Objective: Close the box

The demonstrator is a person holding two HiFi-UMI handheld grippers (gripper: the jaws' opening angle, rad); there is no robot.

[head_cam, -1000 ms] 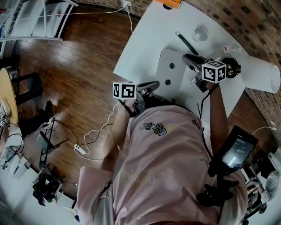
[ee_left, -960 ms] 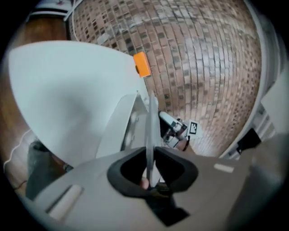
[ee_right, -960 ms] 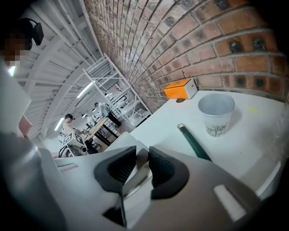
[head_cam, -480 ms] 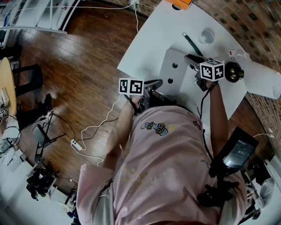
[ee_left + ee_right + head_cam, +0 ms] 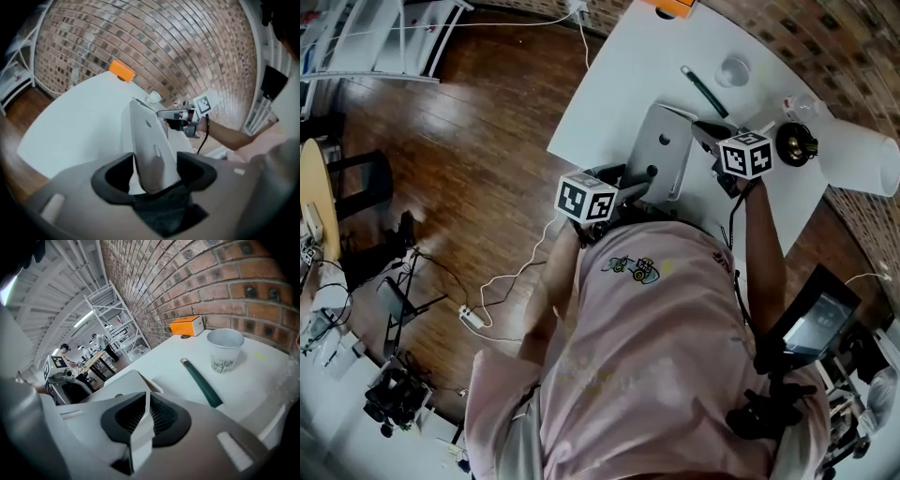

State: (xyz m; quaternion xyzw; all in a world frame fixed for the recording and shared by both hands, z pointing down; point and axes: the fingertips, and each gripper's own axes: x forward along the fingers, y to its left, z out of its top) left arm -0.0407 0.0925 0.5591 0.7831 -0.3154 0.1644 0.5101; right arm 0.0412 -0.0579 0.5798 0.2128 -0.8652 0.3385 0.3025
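White cardboard box [image 5: 664,141], two round holes, flap half-raised, on white table [image 5: 619,75]

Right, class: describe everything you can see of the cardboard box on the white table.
The box is pale grey-white card, lying on the white table close to the person. Its broad panel has two round holes. The right gripper, jaws just closed further, pinches a thin flap edge-on; another flap lies between the jaws of the left gripper, which have just been opening.

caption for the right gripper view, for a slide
The right gripper, jaws just closing, pinches the white box flap; paper cup, green pen and orange box on the table.
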